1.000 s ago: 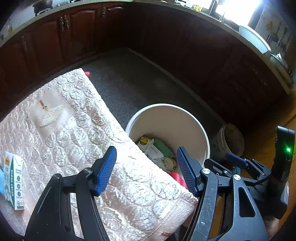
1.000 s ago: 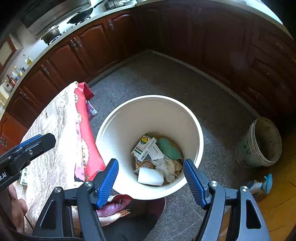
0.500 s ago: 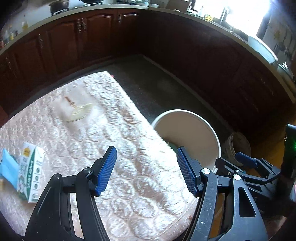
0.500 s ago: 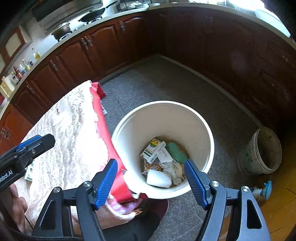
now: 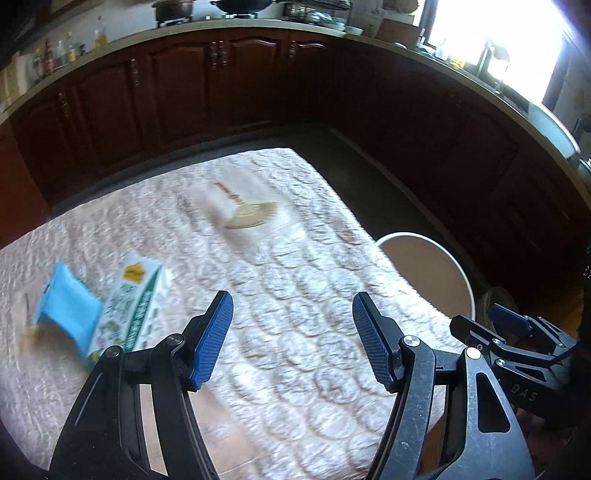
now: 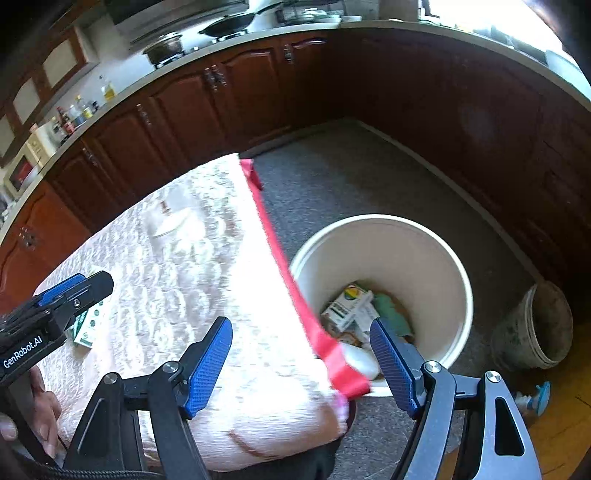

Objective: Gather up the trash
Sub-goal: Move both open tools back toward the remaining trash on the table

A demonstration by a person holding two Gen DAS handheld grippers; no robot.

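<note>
- Surface (image 5: 295, 295): quilted cover, red edge strip (image 6: 280, 254).
- White bin (image 6: 436, 258) on the floor, right of the surface; cartons and paper inside.
- Green-white carton (image 5: 136, 310) and blue packet (image 5: 66, 306) lie touching, near left; print unreadable.
- Left gripper (image 5: 291, 336), marked "GenRobot.AI": fingers apart, empty.
- Right gripper (image 6: 301, 362): fingers apart, empty.

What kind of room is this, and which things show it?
Most likely a home kitchen: dark wooden cabinets under a curved countertop, pans on a stove, and bottles on the counter.

A carton (image 5: 138, 299) and a packet (image 5: 64, 306) lie touching on the tabletop (image 5: 295, 295); right of it, on the floor (image 6: 369, 177), stands the trash bin (image 6: 406, 243).
</note>
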